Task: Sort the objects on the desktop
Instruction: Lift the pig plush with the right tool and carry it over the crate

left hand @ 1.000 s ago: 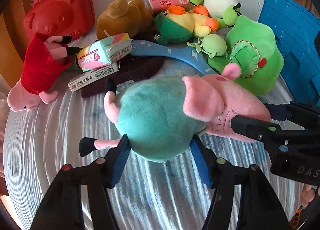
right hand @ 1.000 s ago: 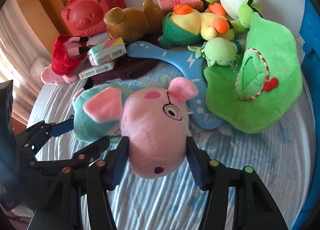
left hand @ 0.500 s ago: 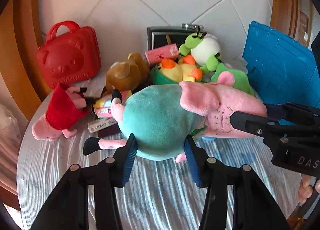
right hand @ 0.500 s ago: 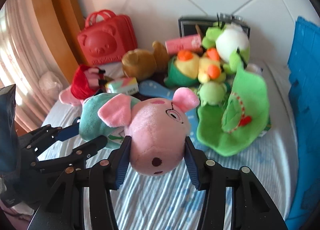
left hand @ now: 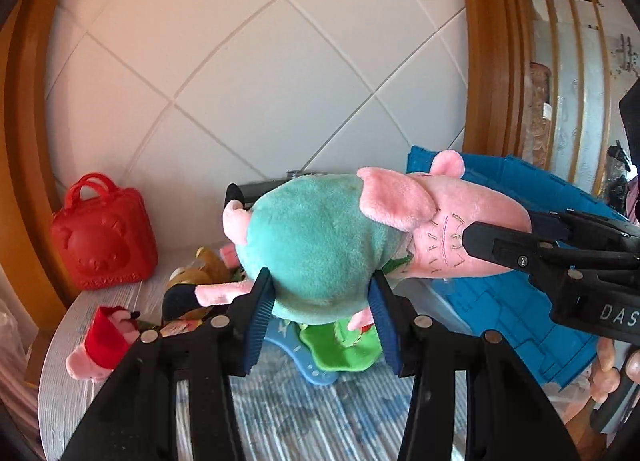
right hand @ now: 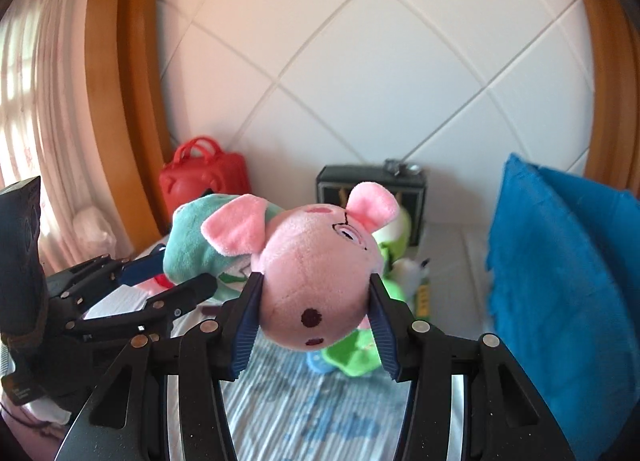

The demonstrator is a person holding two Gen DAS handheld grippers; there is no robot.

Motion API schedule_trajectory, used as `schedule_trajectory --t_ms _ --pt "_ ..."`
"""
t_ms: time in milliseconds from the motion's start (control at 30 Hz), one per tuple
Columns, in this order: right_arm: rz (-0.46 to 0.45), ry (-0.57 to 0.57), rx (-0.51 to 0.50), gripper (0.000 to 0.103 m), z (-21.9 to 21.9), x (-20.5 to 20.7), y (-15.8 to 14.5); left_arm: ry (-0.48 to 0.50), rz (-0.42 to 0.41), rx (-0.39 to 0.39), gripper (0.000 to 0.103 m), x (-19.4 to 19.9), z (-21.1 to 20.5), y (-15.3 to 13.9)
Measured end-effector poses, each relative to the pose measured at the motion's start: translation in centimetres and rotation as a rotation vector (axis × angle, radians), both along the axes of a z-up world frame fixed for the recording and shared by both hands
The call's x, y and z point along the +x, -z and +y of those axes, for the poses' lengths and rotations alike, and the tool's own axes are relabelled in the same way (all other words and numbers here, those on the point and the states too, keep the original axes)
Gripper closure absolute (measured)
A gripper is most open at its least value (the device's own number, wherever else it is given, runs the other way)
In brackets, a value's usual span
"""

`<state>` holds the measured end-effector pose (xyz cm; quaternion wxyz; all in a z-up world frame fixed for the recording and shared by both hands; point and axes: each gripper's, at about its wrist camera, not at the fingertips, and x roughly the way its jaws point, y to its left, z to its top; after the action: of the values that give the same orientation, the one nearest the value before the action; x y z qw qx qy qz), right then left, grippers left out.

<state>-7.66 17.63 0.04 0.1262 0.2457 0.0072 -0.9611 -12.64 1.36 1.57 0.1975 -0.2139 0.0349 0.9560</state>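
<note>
A pink pig plush in a teal dress (left hand: 320, 245) hangs in the air above the table, held by both grippers. My left gripper (left hand: 320, 311) is shut on its teal body. My right gripper (right hand: 314, 313) is shut on its pink head (right hand: 316, 285) and comes in from the right of the left wrist view (left hand: 504, 237). The left gripper shows at the left of the right wrist view (right hand: 160, 281). A blue fabric bin (left hand: 520, 301) stands at the right, just behind the pig's head.
Below on the striped tablecloth (left hand: 312, 421) lie a red-dressed pig plush (left hand: 102, 345), a brown bear (left hand: 200, 265), a green plush (left hand: 340, 345) and a blue flat toy (left hand: 296, 353). A red bear case (left hand: 102, 237) and a dark box (right hand: 372, 181) stand against the tiled wall.
Both grippers have lifted the pig plush well up off the table and tilted toward level, so the wall now fills the upper view and the other toys sit far below.
</note>
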Motion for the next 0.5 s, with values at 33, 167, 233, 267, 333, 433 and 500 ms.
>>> schedule_trajectory --t_ms 33,167,233,267,333,433,500 --pt "0.016 0.016 0.006 0.054 0.8 0.5 -0.8 0.017 0.014 0.001 0.056 0.1 0.9 -0.6" --pt "0.067 0.086 0.018 0.054 4.6 2.4 -3.4 0.087 0.056 0.009 0.057 0.3 5.2 -3.0" --pt "0.086 0.119 0.018 0.054 6.8 3.1 -4.3 0.124 0.079 0.007 0.057 0.6 8.0 -4.1" --pt "0.096 0.138 0.013 0.054 8.2 3.5 -4.7 0.14 0.086 0.004 0.057 0.7 9.2 -4.4" --pt "0.108 0.175 0.005 0.054 11.0 4.2 -5.5 0.176 0.098 -0.001 0.057 0.9 12.2 -5.3" --pt "0.117 0.214 0.0 0.054 14.9 4.5 -6.3 0.223 0.112 -0.012 0.056 0.8 16.9 -6.2" --pt "0.117 0.239 -0.006 0.054 18.2 4.6 -6.9 0.248 0.11 -0.014 0.056 0.4 20.0 -6.7"
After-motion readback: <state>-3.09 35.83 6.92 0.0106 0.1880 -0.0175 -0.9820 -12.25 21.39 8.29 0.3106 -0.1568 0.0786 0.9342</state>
